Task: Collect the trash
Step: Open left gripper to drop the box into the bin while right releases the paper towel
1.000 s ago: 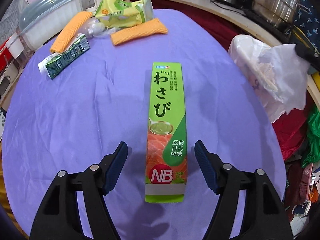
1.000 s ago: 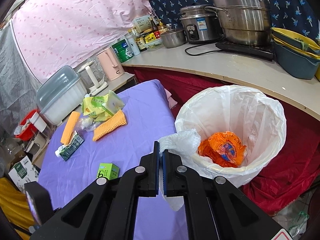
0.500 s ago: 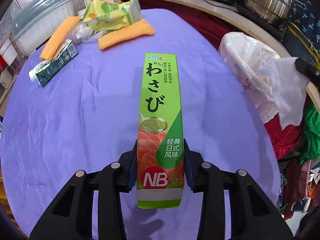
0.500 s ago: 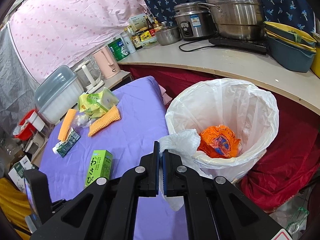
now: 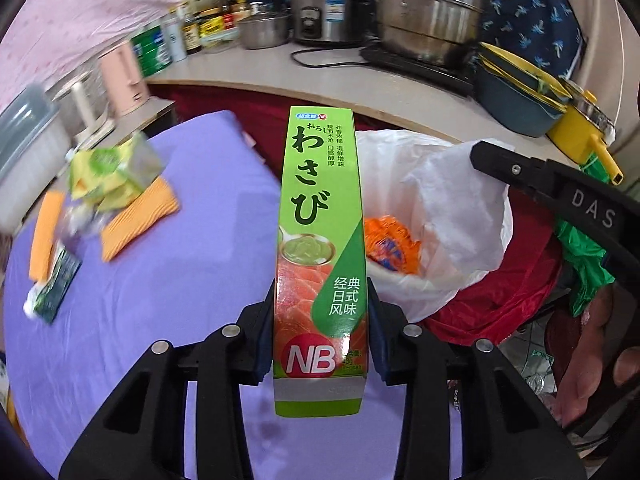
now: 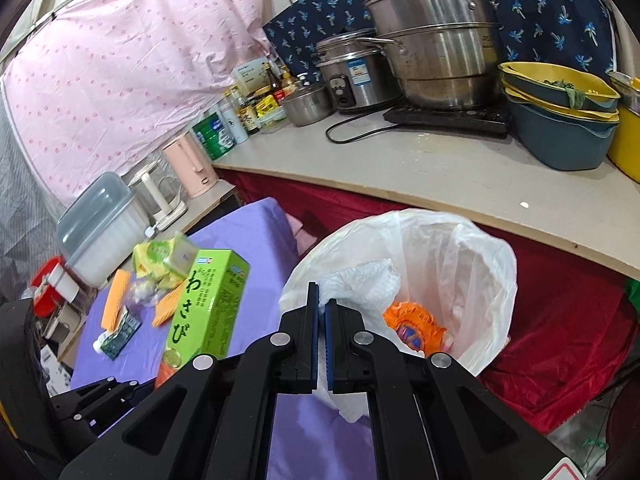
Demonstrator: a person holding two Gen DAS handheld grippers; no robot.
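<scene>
The wasabi box (image 5: 320, 240) was clamped near its bottom end by the left gripper (image 5: 320, 336), lifted off the purple table (image 5: 160, 300) — long axis pointed straight ahead. The trash bag (image 6: 460, 264) sat ahead-right, its rim pinched by the right gripper (image 6: 322, 340) — so a forward-right swing looked needed.

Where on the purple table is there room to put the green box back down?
Bare purple cloth lies between the wasabi box in the left gripper and the small green carton. The far left corner is crowded: orange sponges, yellow-green packets. The right edge meets the trash bag held by the right gripper.
</scene>
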